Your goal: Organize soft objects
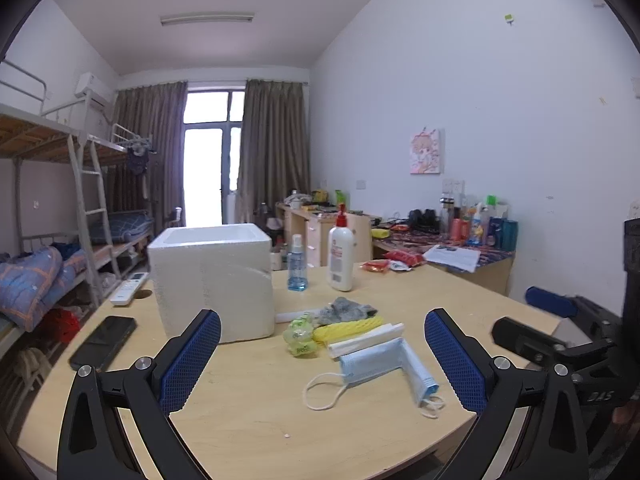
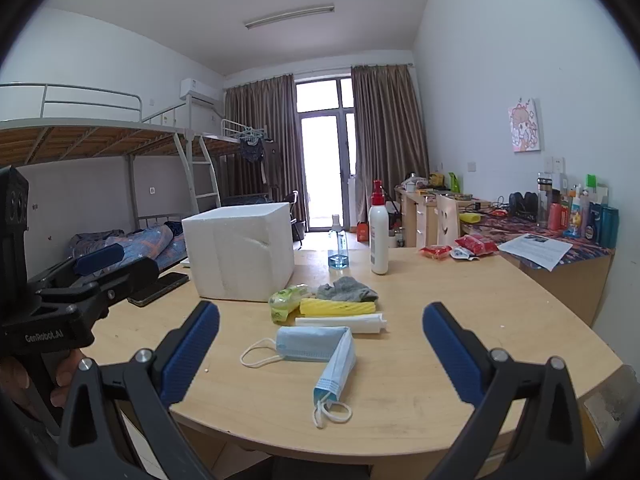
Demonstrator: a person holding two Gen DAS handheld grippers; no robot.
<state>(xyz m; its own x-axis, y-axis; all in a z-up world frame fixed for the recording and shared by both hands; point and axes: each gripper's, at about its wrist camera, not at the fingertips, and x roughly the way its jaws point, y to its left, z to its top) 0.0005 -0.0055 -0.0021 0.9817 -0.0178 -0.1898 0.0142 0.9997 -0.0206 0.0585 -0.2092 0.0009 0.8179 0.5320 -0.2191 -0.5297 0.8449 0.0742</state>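
A white foam box (image 1: 214,280) (image 2: 240,254) stands open-topped on the wooden table (image 1: 256,416). Beside it lie soft things: a blue face mask (image 1: 384,368) (image 2: 320,350), a white folded cloth (image 1: 366,340) (image 2: 342,323), a yellow cloth (image 1: 348,328) (image 2: 338,307), a green crumpled bag (image 1: 300,336) (image 2: 286,300) and a grey rag (image 1: 346,308) (image 2: 346,290). My left gripper (image 1: 322,356) is open and empty above the table's near edge. My right gripper (image 2: 320,348) is open and empty, hovering before the mask.
A black phone (image 1: 104,340) and a white remote (image 1: 128,288) lie left of the box. A small blue spray bottle (image 1: 297,264) and a white lotion bottle (image 1: 341,256) stand behind the soft things. Red snack packets (image 2: 460,248) lie at the far right edge.
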